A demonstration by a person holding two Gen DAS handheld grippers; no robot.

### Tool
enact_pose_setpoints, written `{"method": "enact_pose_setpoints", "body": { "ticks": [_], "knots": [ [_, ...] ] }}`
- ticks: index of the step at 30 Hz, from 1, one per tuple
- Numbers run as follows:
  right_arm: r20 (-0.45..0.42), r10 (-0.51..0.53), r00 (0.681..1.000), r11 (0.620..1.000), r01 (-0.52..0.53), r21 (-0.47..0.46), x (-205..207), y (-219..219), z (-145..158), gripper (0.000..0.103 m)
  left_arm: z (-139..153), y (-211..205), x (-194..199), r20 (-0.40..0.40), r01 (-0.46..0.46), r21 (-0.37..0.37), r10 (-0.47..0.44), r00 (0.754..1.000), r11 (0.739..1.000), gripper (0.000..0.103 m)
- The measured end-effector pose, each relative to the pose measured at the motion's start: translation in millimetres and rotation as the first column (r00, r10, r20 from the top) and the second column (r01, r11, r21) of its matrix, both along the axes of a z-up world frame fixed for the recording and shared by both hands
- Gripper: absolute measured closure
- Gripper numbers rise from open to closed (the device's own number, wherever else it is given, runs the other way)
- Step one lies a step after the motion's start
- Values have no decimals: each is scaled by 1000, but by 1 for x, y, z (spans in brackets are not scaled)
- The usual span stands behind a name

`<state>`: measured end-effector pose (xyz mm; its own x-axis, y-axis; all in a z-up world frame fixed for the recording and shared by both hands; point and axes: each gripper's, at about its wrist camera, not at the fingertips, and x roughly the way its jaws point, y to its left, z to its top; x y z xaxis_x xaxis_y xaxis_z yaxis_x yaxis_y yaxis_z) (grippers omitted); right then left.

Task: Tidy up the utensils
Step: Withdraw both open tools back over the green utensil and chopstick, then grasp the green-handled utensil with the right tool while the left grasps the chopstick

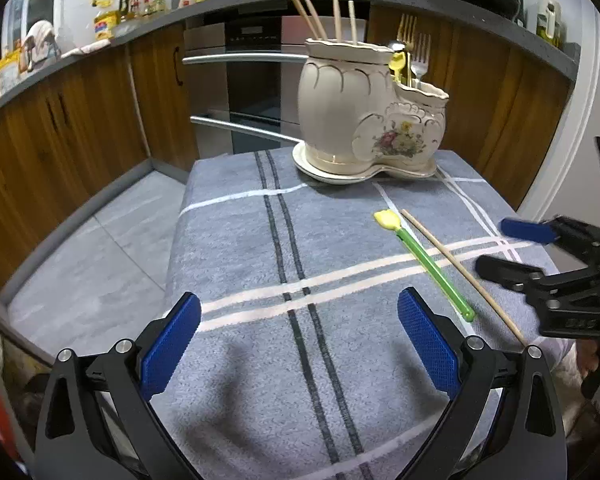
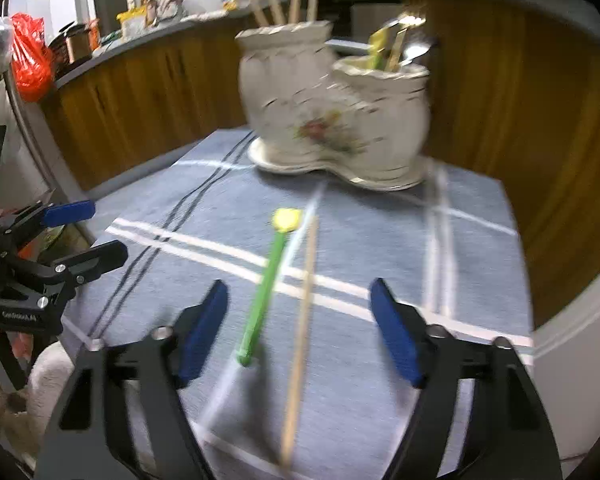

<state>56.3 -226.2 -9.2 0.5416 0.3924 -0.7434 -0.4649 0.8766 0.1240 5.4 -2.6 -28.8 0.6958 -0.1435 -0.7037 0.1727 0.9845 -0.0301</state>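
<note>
A cream ceramic utensil holder point(image 1: 364, 120) with two compartments stands at the table's far edge; it also shows, blurred, in the right wrist view point(image 2: 332, 112). Its tall part holds wooden chopsticks point(image 1: 332, 20), its low part forks and a spoon point(image 1: 410, 56). A green-handled utensil with a yellow tip point(image 1: 424, 262) and a single wooden chopstick point(image 1: 460, 272) lie side by side on the blue cloth point(image 1: 260, 248). My left gripper point(image 1: 300, 332) is open and empty above the cloth. My right gripper point(image 2: 300, 332) is open, its fingers either side of the green utensil point(image 2: 266, 292) and the chopstick point(image 2: 304, 320).
Wooden cabinets and an oven point(image 1: 252, 80) stand behind the table, under a counter with bottles and pans. The grey tiled floor point(image 1: 100, 248) lies to the left. A red bag point(image 2: 30, 60) hangs at the far left in the right wrist view.
</note>
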Motion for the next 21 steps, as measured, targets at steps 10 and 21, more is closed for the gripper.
{"method": "enact_pose_setpoints", "body": {
  "ticks": [10,21],
  "knots": [
    [-111,1,994,999,-7,-50,34,36,-20,80,-3,11,2,0,3,-42,-3,1000,999,5],
    [-115,-2,993,991,-14,-134,51,62,-25,89,-6,13,6,-6,7,-67,-7,1000,998,5]
  ]
}}
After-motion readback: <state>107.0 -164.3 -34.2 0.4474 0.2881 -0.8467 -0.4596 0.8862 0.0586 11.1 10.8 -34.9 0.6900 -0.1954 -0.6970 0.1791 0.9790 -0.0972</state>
